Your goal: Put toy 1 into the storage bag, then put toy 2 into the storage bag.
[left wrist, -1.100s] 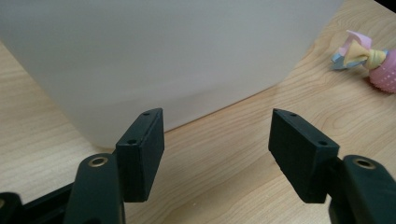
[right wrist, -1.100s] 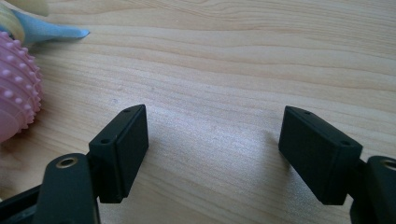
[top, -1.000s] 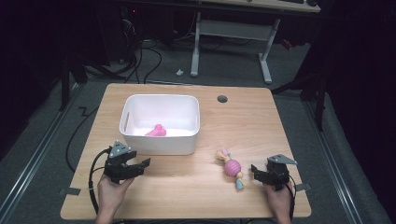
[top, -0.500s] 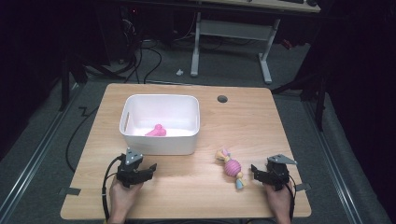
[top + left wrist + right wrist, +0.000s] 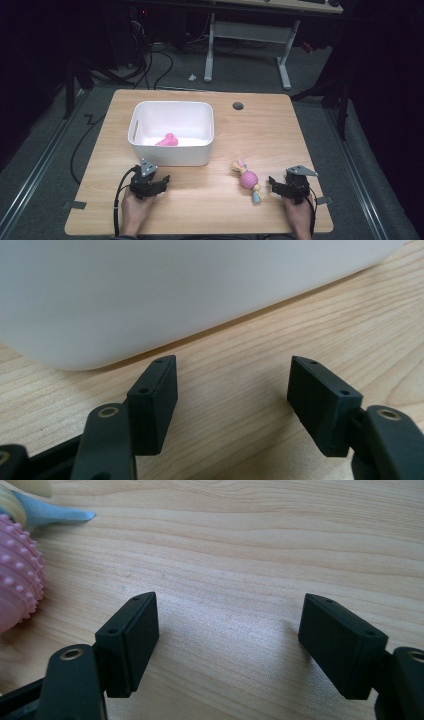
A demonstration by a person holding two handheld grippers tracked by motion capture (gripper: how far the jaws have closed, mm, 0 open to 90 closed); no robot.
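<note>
White bin (image 5: 172, 150) on table (image 5: 280, 130), pink toy (image 5: 167, 140) inside

Your left gripper (image 5: 159, 183), at the lower left of the high view, is a black block topped by a grey three-cornered plate, with a black cable looping from it. Your right gripper (image 5: 274, 183), at the lower right, matches it. In each gripper view, two flat black rectangular pads with small screw holes sit on arms with brass-ringed pivots.

dark room, grey floor (image 5: 45, 150), white-legged desk (image 5: 245, 30)
</note>
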